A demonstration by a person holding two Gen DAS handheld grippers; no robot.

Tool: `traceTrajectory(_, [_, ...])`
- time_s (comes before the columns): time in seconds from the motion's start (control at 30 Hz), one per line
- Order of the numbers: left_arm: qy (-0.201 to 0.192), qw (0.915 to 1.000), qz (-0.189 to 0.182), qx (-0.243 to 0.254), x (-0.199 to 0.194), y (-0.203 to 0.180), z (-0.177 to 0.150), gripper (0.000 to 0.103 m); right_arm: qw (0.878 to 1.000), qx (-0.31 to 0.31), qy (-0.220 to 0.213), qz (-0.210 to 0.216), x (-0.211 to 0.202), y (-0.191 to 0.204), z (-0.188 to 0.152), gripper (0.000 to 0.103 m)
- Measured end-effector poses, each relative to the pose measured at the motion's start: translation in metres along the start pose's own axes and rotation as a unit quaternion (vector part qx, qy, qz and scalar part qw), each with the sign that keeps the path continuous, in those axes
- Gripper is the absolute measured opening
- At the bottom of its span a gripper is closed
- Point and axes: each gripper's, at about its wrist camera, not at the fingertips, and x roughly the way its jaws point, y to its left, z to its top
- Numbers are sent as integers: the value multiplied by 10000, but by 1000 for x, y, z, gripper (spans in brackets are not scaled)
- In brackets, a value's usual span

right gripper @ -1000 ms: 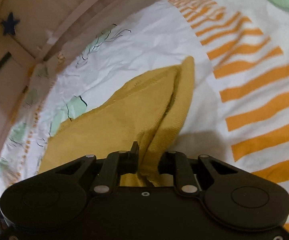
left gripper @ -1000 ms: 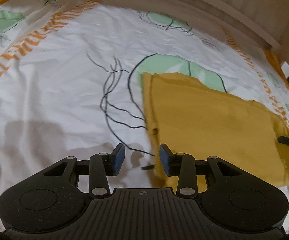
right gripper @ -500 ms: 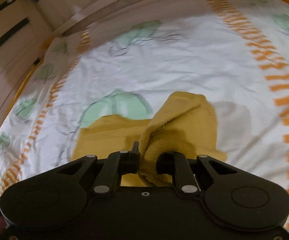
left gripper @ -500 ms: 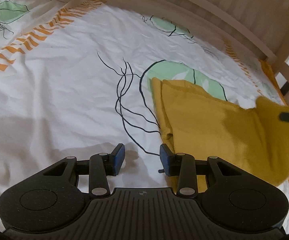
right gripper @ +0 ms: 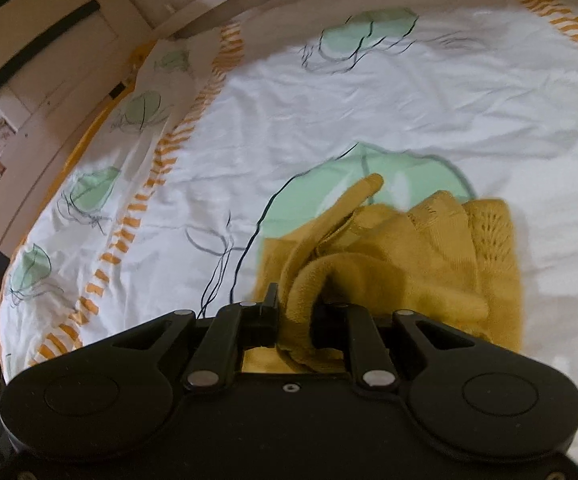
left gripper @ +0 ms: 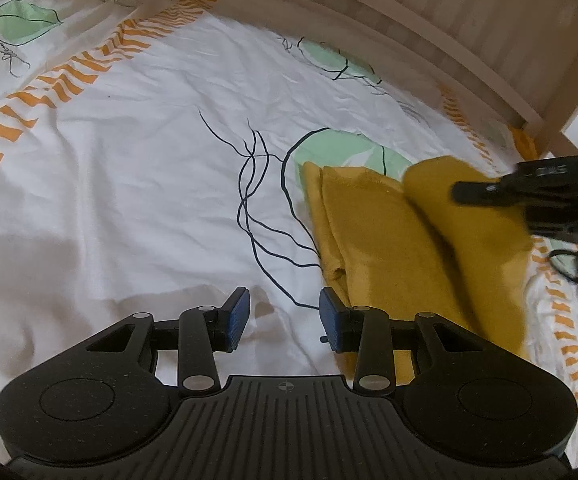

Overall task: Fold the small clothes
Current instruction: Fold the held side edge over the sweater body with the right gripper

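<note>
Mustard garment (right gripper: 401, 264) — pinched in right gripper (right gripper: 295, 312).

The left gripper (left gripper: 283, 318) is matte black with a ribbed base, silver screws, round side discs and blue ribbed pads (left gripper: 238, 318). The right gripper (right gripper: 295, 318) is matte black with silver screws.

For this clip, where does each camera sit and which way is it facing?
Left wrist: on the left gripper, looking forward over the bedsheet; jaws open, empty; right gripper at right edge.
Right wrist: on the right gripper, looking down along jaws shut on the yellow garment.
Shared: garment, sheet, wooden bed rail.
</note>
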Motion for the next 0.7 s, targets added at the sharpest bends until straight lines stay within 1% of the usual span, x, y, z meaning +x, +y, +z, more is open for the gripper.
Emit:
traceTrajectory(0.17, [21, 9999, 11, -105, 1, 6, 0, 37, 9998, -63, 168, -79, 24, 14, -12, 22])
traceTrajectory(0.2, [32, 9999, 7, -115, 2, 6, 0, 37, 9998, -49, 196, -89, 27, 15, -14, 23])
traceTrajectory(0.23, [45, 9999, 2, -127, 2, 7, -1, 37, 9998, -38, 192, -95, 31, 16, -16, 28])
traceTrajectory(0.3, [62, 9999, 1, -139, 3, 7, -1, 37, 9993, -117, 337, 108, 36, 19, -19, 30])
traceTrajectory(0.33, [73, 9999, -5, -134, 4, 7, -1, 37, 9990, -140, 322, 273, 34, 20, -20, 30])
traceTrajectory(0.37, [80, 9999, -9, -133, 4, 7, -1, 37, 9986, -168, 293, 414, 32, 22, -21, 37])
traceTrajectory(0.43, [80, 9999, -22, -139, 4, 8, -2, 37, 9964, -242, 176, 792, 21, 22, -22, 44])
traceTrajectory(0.53, [92, 9998, -24, -162, 5, 8, -2, 37, 9939, -207, -87, 1078, -1, 16, -18, 44])
traceTrajectory(0.6, [97, 9998, -22, -174, 5, 8, -2, 37, 9937, -233, -234, 1069, -16, 10, -15, 45])
traceTrajectory(0.7, [95, 9998, -29, -182, 5, 8, -1, 37, 9945, -371, -401, 894, -36, -3, -15, 51])
